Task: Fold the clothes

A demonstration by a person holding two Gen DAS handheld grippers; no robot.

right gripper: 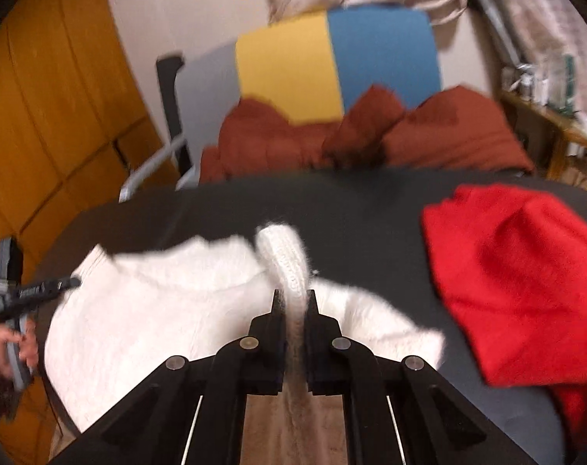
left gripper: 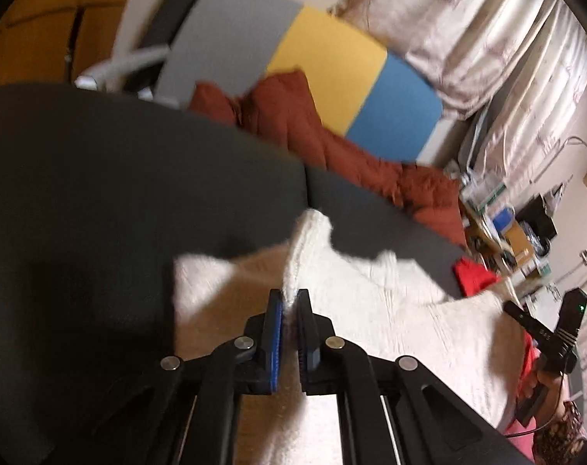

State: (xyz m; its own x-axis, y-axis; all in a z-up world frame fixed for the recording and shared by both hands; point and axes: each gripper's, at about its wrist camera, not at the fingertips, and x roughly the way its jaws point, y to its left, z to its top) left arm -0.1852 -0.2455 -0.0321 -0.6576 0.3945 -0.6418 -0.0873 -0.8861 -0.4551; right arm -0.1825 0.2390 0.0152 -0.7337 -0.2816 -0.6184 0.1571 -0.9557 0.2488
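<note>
A white knit sweater [left gripper: 390, 310] [right gripper: 146, 321] lies spread on the dark table [left gripper: 99, 193] [right gripper: 351, 213]. My left gripper [left gripper: 290, 296] is shut on a raised fold of the sweater's edge, which sticks up between its pads. My right gripper [right gripper: 293, 296] is likewise shut on a ribbed fold of the same sweater. In the left wrist view the right gripper [left gripper: 541, 329] shows at the sweater's far right side, held by a hand. In the right wrist view the left gripper [right gripper: 41, 286] shows at the sweater's left corner.
A red garment [right gripper: 525, 279] [left gripper: 473, 277] lies on the table to the right of the sweater. Beyond the table are a rust-brown quilt [right gripper: 370, 139], a grey, yellow and blue mat [left gripper: 332, 58], a chair [left gripper: 154, 38], curtains and a cluttered shelf [left gripper: 506, 224].
</note>
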